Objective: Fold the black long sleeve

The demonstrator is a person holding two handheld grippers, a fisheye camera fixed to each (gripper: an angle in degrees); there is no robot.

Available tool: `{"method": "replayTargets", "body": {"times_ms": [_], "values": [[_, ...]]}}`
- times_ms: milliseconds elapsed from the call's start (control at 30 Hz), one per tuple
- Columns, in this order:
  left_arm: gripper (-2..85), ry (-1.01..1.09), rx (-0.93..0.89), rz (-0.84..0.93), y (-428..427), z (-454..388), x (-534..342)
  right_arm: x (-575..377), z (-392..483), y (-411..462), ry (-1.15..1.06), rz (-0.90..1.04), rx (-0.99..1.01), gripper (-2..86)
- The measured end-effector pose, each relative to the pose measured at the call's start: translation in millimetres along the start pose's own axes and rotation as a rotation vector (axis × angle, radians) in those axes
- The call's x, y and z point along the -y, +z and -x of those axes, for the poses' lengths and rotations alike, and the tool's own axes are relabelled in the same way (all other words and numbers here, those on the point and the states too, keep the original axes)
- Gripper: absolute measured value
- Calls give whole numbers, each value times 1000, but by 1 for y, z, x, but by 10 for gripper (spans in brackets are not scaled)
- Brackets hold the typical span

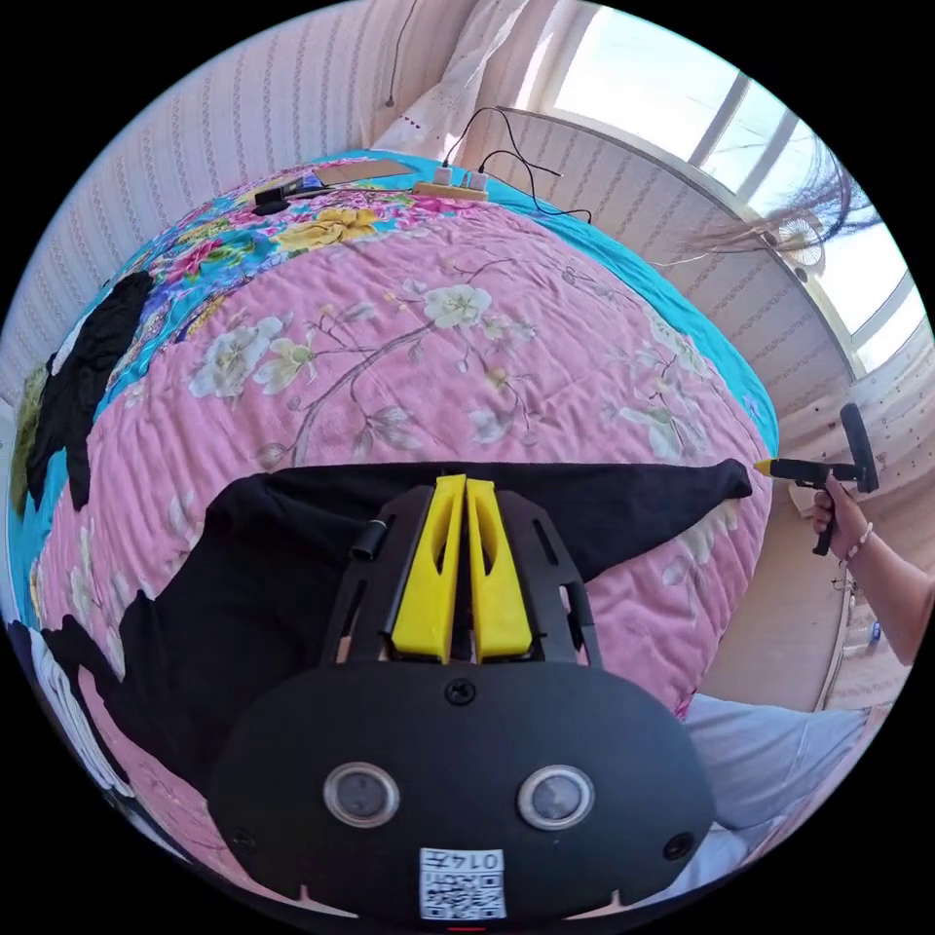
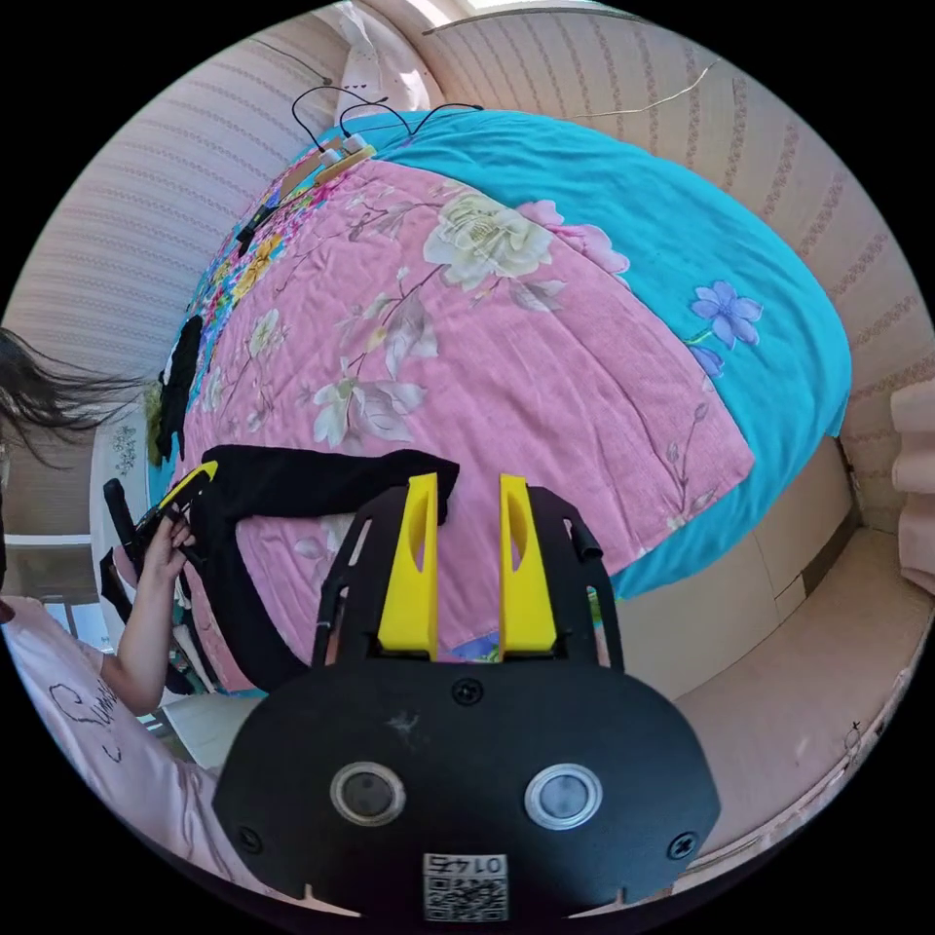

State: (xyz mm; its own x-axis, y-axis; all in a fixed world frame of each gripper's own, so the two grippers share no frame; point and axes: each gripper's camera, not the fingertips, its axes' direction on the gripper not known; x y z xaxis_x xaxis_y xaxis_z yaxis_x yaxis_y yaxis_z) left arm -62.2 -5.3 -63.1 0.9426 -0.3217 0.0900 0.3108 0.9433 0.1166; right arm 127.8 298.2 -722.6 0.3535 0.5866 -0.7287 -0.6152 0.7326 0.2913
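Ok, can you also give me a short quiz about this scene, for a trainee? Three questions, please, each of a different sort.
1. True or false: the jaws of the right gripper stand apart, with nothing held between them.
2. On what does the black shirt lie? A) the pink flowered quilt B) a wooden chair C) the bare floor
3. Fill in the missing word: the sheet under the quilt is ____ in colour.

Key: 1 true; 2 A; 3 turquoise
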Motion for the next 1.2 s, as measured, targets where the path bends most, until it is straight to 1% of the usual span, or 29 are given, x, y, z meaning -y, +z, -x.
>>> {"method": "replayTargets", "body": {"times_ms": [33, 100, 133, 200, 233, 267, 367, 433, 500, 567, 633, 667, 700, 733, 767, 800, 833, 900, 967, 1033, 1133, 1200], "values": [[-7, -3, -4, 12, 7, -2, 3, 4, -1, 8, -17, 3, 16, 105], [-5, -6, -42, 142, 45, -12, 13, 12, -3, 21, -34, 6, -12, 101], [-5, 3, -43, 151, 51, -15, 14, 17, -7, 31, -24, 32, -33, 77], [-8, 60, -37, 136, 54, -24, 16, 19, -16, 31, 5, 45, -53, 34], [-9, 63, -37, 140, 54, -25, 17, 19, -21, 24, -13, 36, 14, 15], [-9, 59, -41, 140, 50, -27, 20, 19, -27, 17, -16, 28, 81, 8], [-9, 77, -34, 73, 36, -34, 32, 26, -40, -2, -7, -23, 115, 5], [-9, 81, -40, 66, 34, -37, 42, 36, -44, -4, -35, -14, 116, 9], [-6, 77, -77, 84, 38, -42, 49, 42, -47, 3, -60, 18, 109, 20], [-1, 48, -108, 109, 42, -45, 51, 44, -51, 22, -56, 113, 152, 62], [27, 26, -74, 145, 50, -49, 50, 43, -52, 38, -62, 179, 209, 60], [70, 20, -47, 226, 64, -53, 50, 42, -51, 46, -86, 204, 227, 37], [71, 39, -24, 268, 77, -57, 48, 42, -50, 49, -94, 213, 211, 26], [71, 59, -15, 234, 77, -60, 46, 42, -49, 51, -107, 208, 174, 19], [27, 88, -19, 210, 77, -65, 47, 43, -50, 49, -110, 193, 170, 14], [2, 73, -37, 224, 76, -66, 54, 43, -51, 48, -108, 186, 174, 12], [-1, 70, -39, 219, 74, -66, 57, 46, -54, 44, -102, 178, 189, 9], [-7, 74, -6, 136, 65, -71, 70, 55, -57, 36, -97, 155, 207, 8], [-9, 59, 27, 106, 68, -71, 78, 74, -59, 29, -114, 124, 226, 9], [-9, 27, 36, 124, 82, -70, 84, 91, -61, 34, -126, 118, 221, 12], [-8, -22, 10, 128, 97, -69, 86, 105, -67, 46, -103, 85, 115, 32], [-5, -31, 49, 101, 88, -75, 87, 100, -73, 45, -91, 63, 133, 56]]}}
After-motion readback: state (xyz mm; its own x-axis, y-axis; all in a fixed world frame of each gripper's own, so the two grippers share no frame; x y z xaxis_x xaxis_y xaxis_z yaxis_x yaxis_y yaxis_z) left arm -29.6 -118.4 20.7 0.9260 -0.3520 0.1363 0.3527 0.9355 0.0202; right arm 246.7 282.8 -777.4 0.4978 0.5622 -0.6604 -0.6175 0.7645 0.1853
